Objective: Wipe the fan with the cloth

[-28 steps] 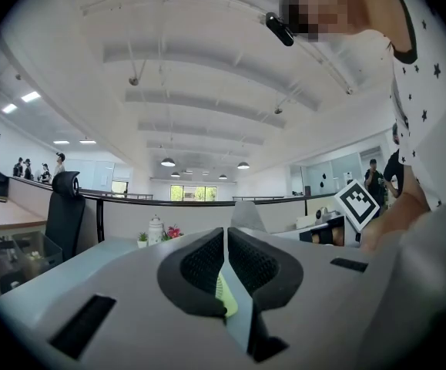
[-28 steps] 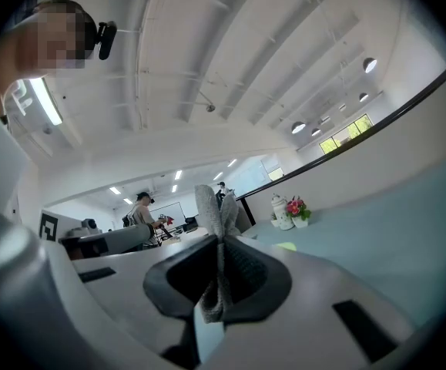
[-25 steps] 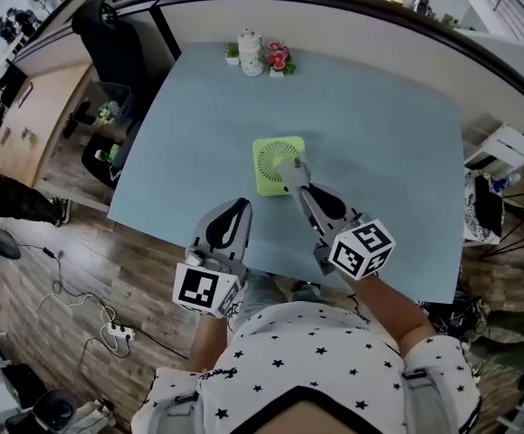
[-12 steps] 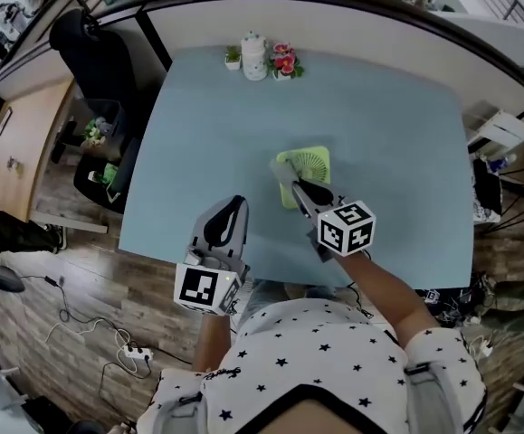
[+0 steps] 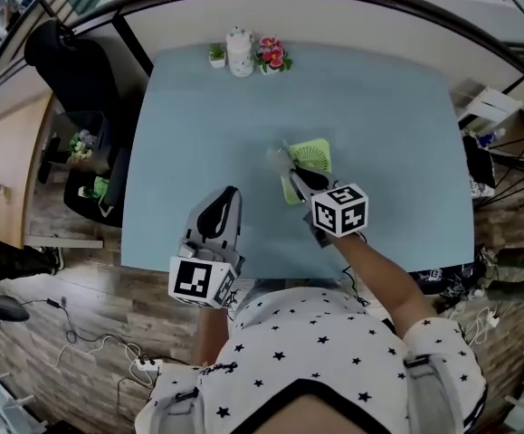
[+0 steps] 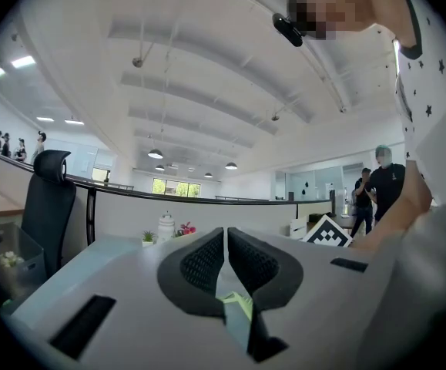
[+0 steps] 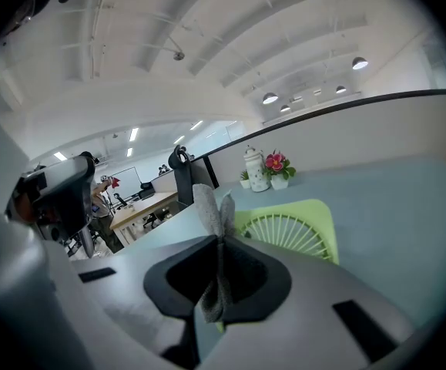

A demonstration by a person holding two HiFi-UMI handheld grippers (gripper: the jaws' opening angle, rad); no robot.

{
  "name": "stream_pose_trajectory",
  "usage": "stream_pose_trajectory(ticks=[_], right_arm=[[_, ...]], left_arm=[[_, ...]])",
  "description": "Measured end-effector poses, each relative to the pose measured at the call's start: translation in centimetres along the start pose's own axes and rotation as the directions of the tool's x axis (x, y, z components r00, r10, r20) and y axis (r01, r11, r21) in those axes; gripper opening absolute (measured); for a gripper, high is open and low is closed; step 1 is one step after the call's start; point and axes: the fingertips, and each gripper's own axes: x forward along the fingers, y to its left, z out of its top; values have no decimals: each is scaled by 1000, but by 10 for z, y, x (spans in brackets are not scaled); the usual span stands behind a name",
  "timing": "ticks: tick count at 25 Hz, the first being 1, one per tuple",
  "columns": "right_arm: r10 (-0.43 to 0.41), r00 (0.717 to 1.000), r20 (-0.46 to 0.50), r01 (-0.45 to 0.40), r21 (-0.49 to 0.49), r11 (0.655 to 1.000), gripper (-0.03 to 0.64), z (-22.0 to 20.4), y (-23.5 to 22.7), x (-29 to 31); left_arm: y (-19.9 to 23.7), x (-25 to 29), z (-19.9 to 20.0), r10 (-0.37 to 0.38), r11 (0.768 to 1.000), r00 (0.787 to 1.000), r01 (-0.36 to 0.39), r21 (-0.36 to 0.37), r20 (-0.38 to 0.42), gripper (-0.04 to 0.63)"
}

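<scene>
Cloth pinched in right gripper | over the last second it swept from fan centre to its left edge | fan lies grille-up mid-table | left gripper pressed together, empty, near table's near edge | judgement: one pass done, right half probably still to wipe

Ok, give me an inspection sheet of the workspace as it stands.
Surface: pale blue table, no spills seen.
Job's things: green fan lying grille up mid-table; grey cloth at its left edge.
Clutter: white jar and flower pots at the far edge.
Grippers: right gripper shut on the cloth; left gripper shut, empty, near the front edge.
Cables: loose cable on the floor, left.
Surroundings: black chair, wooden floor.
</scene>
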Motion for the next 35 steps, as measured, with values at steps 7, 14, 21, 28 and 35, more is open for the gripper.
stream_pose_trajectory(ticks=[7, 14, 21, 28, 35], right_arm=[[-101, 995, 25, 100, 37, 994, 21, 4, -35, -14], [-204, 978, 50, 199, 89, 976, 21, 5, -79, -39], [-274, 960, 55, 265, 128, 956, 21, 0, -101, -51], [-225, 966, 128, 209, 131, 969, 21, 19, -75, -58], [-53, 992, 117, 48, 51, 998, 21, 10, -5, -24]], left_arm=[[2, 13, 4, -42, 999, 999, 42, 10, 1, 40], [-9, 23, 1, -78, 997, 997, 78, 3, -5, 40], [-5, 25, 3, -93, 996, 996, 93, 9, -2, 40], [-1, 23, 6, -104, 994, 995, 104, 17, -4, 40], [3, 18, 2, -102, 995, 995, 102, 15, -9, 40]])
